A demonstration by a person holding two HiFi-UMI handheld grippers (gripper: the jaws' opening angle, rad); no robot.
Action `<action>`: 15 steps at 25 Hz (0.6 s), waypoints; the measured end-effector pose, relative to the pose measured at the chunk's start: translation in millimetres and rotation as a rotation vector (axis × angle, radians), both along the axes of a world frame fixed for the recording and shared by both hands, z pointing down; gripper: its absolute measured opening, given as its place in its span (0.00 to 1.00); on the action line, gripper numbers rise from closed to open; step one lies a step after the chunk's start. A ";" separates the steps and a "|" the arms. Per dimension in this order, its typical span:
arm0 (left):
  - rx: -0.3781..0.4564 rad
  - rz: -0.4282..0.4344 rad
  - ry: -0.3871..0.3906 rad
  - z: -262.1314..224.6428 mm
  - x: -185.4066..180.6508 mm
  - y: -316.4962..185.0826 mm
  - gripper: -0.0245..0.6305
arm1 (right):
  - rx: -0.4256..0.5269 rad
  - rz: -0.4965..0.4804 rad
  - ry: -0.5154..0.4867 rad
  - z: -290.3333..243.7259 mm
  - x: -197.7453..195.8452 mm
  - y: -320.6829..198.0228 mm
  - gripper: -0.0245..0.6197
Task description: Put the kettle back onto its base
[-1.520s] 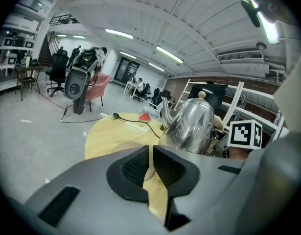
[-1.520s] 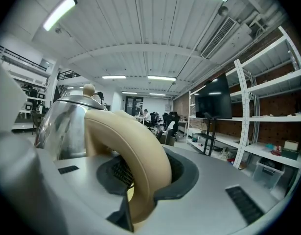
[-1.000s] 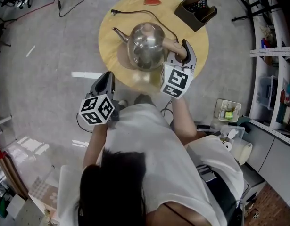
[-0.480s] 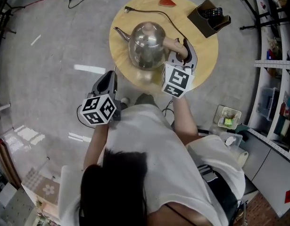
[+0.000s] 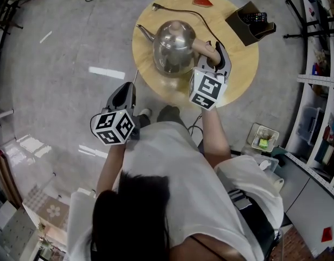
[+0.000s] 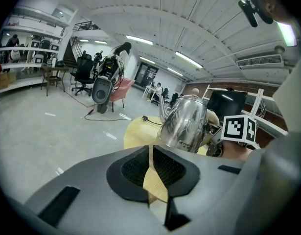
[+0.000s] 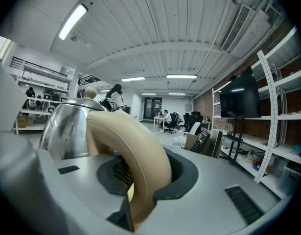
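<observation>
A shiny steel kettle [image 5: 174, 47] with a thin spout and a beige handle [image 5: 202, 48] is over the left part of the round wooden table [image 5: 232, 75]. My right gripper [image 5: 213, 52] is shut on that handle [image 7: 135, 151], which fills its jaws, with the kettle body [image 7: 67, 126] just to the left. The kettle hides its base, and I cannot tell whether the two touch. My left gripper [image 5: 125, 89] hangs off the table's near left edge, shut on nothing. It [image 6: 151, 153] points at the kettle [image 6: 187, 124].
A black power cord [image 5: 180, 11] runs from a plug at the table's far edge towards the kettle. A red object [image 5: 203, 1] lies at the far rim. A brown box [image 5: 251, 25] holding a remote stands at the far right. Shelving lines the right wall.
The right gripper has carried the kettle a little leftward across the table, over a darker round patch that showed beside it earlier. The left gripper has drifted slightly.
</observation>
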State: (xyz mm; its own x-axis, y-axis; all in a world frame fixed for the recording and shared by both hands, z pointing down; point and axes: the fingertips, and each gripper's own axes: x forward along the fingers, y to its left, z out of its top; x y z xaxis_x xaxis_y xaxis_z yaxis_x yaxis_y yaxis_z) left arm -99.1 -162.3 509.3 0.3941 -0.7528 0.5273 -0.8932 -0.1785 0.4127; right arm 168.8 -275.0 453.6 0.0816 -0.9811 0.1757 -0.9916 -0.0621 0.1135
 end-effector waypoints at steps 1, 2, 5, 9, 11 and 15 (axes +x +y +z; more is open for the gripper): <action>-0.002 -0.002 -0.003 1.0 -0.4 1.8 0.11 | 0.001 -0.004 0.000 0.8 -1.1 -1.3 0.19; -0.008 -0.004 -0.005 2.9 -0.7 4.0 0.11 | 0.002 -0.007 0.000 2.0 -1.9 -2.6 0.19; -0.029 -0.009 -0.007 9.7 -1.2 9.3 0.11 | -0.003 -0.011 -0.004 6.8 -3.1 -5.9 0.19; -0.044 -0.021 -0.012 13.8 -2.7 17.2 0.11 | -0.004 -0.017 -0.002 9.3 -3.6 -8.3 0.19; -0.048 -0.035 -0.016 14.1 -7.0 19.6 0.11 | -0.011 -0.019 -0.009 12.1 -3.6 -9.2 0.19; -0.059 -0.055 -0.022 15.8 -12.3 22.8 0.11 | -0.022 -0.022 -0.018 18.0 -2.6 -11.1 0.19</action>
State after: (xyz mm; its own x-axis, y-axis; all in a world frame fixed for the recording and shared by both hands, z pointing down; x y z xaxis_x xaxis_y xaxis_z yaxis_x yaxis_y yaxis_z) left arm -111.4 -139.4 525.2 0.3409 -0.7402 0.5796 -0.9099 -0.1046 0.4015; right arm 166.2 -286.1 471.6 0.0564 -0.9785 0.1986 -0.9946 -0.0376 0.0972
